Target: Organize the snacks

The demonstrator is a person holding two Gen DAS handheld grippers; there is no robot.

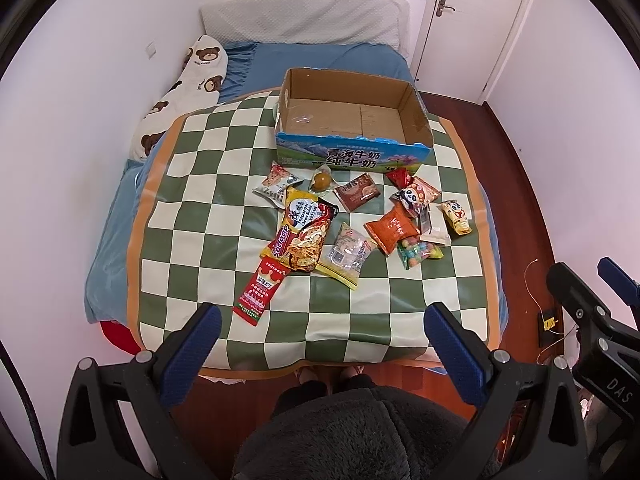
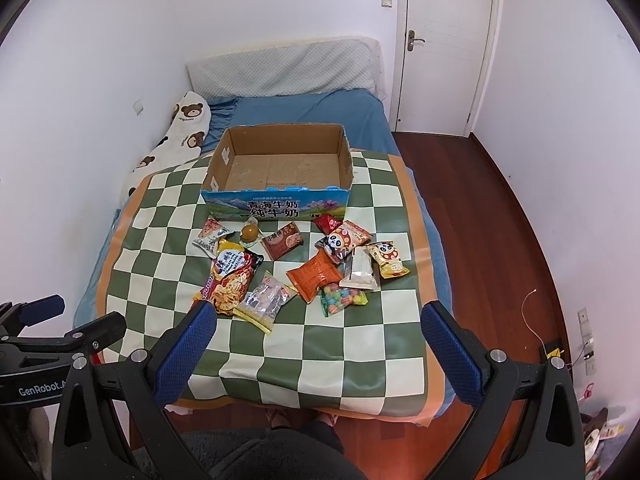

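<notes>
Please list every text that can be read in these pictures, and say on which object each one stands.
"青海牛奶 纯牛奶": cardboard box, front wall.
"Sedaap": noodle packet.
"GenRobot": left claw body.
"DAS": right claw body.
"小酥饼", probably: brown packet.
Print on the other snack packets is too small to read.

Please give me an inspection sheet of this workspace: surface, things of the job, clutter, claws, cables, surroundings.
Surface: checkered mat over a blue bed.
Job's things: open cardboard box at the mat's far end, nothing inside; snack packets loose in front of it, among them a noodle packet, an orange packet and a red sachet.
Clutter: bear-print pillow by the left wall.
Claws: left claw and right claw open, holding nothing.
Cables: thin wire on the floor at right.
Surroundings: white door, wooden floor.
</notes>
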